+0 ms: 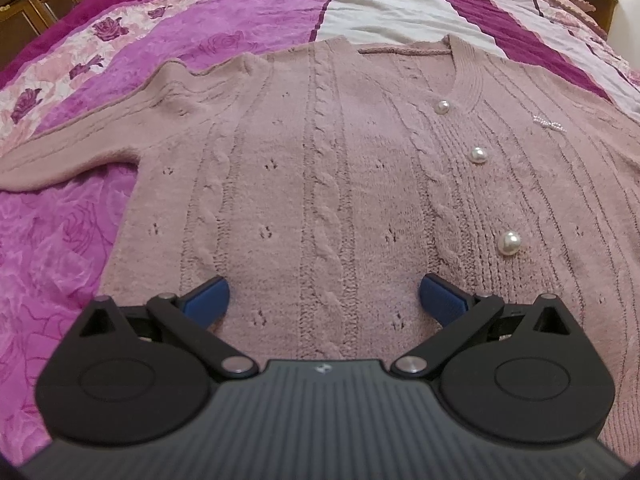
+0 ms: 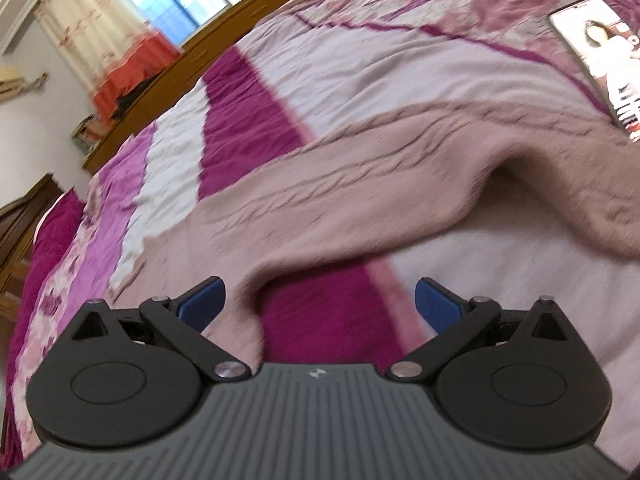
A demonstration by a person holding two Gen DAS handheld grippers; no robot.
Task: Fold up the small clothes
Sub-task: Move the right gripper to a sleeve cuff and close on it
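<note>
The left gripper (image 1: pixel 324 300) hangs with its blue fingers (image 1: pixel 208 299) spread wide and empty over the near hem of a pink cable-knit cardigan (image 1: pixel 320 168), which lies flat with its pearl buttons (image 1: pixel 509 243) up on a purple and white bedspread (image 1: pixel 224 28). The right gripper (image 2: pixel 320 304) is likewise spread and empty, above the cardigan's sleeve (image 2: pixel 320 200) stretched across the bedspread, with a phone (image 2: pixel 600 56) lying far right.
</note>
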